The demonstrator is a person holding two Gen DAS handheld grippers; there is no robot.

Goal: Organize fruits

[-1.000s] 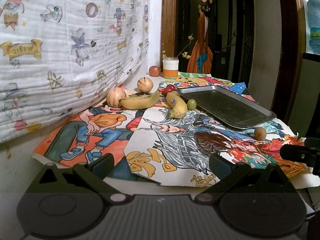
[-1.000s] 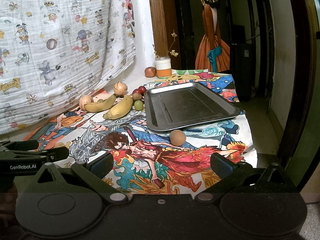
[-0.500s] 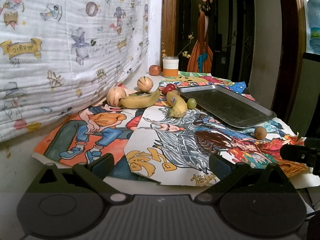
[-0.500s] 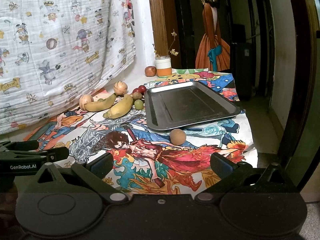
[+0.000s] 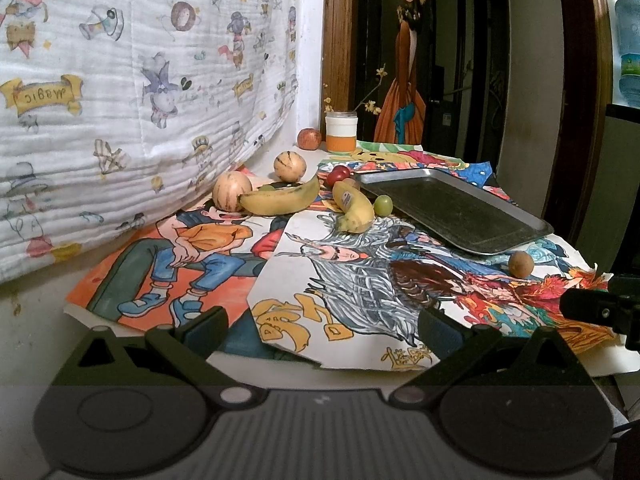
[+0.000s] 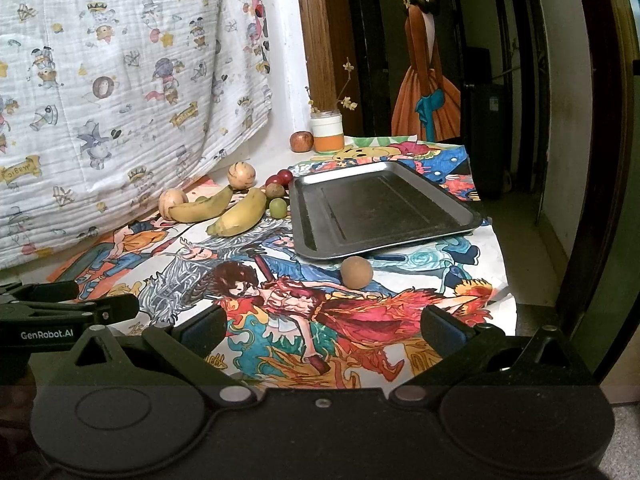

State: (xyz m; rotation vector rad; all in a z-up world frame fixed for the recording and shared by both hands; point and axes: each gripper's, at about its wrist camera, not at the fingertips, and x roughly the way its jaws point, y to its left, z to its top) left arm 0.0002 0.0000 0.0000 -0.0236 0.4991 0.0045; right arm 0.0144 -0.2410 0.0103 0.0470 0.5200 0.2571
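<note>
Two bananas [image 5: 280, 200] [image 6: 240, 216], two striped pale melons [image 5: 231, 191] [image 6: 241, 175], a green grape [image 5: 383, 205] [image 6: 277, 207], red fruits [image 5: 337, 175] [image 6: 280, 178] and a brown fruit [image 6: 275, 190] lie in a cluster left of an empty metal tray [image 5: 460, 216] [image 6: 380, 208]. A brown round fruit [image 5: 521, 264] [image 6: 356, 272] sits alone just in front of the tray. My left gripper [image 5: 320, 326] and right gripper [image 6: 320, 326] are both open and empty, low at the table's near edge.
A red apple [image 6: 301, 141] and a white-and-orange jar [image 6: 328, 133] stand at the back by the wooden door frame. A printed cloth [image 5: 120, 80] hangs along the left wall. Colourful posters [image 6: 320, 312] cover the table. The table drops off at the right edge.
</note>
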